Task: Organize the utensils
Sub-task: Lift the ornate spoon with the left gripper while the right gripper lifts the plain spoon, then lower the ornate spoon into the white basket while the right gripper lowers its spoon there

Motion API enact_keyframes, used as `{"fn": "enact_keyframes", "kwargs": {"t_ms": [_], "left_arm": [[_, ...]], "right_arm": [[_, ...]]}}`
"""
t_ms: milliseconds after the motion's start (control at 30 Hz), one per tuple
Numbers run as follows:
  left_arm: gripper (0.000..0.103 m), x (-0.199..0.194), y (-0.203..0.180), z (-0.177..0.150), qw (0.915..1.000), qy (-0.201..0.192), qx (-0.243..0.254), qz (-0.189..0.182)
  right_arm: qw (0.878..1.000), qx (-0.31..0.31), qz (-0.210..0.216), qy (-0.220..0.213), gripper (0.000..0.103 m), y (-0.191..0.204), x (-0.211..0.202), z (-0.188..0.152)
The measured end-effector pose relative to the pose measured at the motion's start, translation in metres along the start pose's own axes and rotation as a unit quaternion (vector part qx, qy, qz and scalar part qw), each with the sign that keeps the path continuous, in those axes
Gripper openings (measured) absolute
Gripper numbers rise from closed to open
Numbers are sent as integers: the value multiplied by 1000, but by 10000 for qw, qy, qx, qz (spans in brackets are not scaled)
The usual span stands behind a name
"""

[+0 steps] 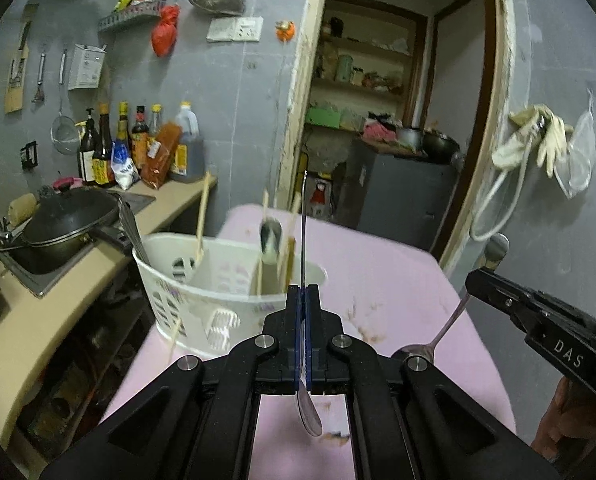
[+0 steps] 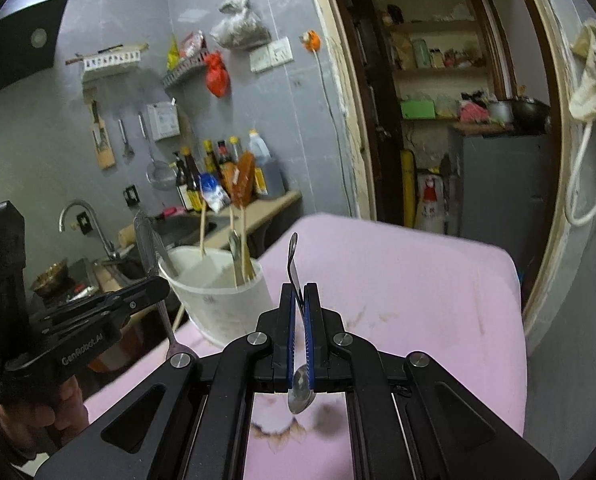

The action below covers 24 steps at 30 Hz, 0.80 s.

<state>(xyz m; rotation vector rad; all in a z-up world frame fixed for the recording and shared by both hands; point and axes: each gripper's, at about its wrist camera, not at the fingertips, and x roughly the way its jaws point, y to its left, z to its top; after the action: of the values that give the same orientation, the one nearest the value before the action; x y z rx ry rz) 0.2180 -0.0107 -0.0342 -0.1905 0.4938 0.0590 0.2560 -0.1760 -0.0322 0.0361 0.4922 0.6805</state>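
My left gripper [image 1: 302, 289] is shut on a metal spoon [image 1: 304, 240], handle up, bowl hanging below the fingers, just in front of a white slotted utensil basket [image 1: 202, 300] on the pink table [image 1: 397, 280]. The basket holds chopsticks [image 1: 202, 216] and a spoon [image 1: 270, 236]. My right gripper [image 2: 299, 288] is shut on a second metal spoon [image 2: 292, 258], handle up, right of the basket [image 2: 222, 304]. In the left wrist view the right gripper [image 1: 473, 278] holds its spoon [image 1: 445, 328] at the right; in the right wrist view the left gripper [image 2: 158, 286] sits beside the basket.
A kitchen counter [image 1: 58, 304] with a black wok [image 1: 66, 224], sink and sauce bottles [image 1: 138, 140] runs along the left. An open doorway [image 1: 393, 100] to a storeroom lies behind the table. The table carries brown stains [image 2: 278, 428].
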Motion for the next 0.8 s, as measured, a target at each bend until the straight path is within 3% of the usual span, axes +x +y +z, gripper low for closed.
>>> {"fn": "enact_keyframes", "kwargs": {"t_ms": [500, 800], "left_arm": [[0, -10, 91, 80, 9932, -861, -616, 478], [0, 18, 127, 89, 9935, -808, -547, 579]], "right_arm": [[9951, -305, 445, -824, 2, 35, 19, 69], [9944, -307, 421, -918, 2, 54, 44, 88]]}}
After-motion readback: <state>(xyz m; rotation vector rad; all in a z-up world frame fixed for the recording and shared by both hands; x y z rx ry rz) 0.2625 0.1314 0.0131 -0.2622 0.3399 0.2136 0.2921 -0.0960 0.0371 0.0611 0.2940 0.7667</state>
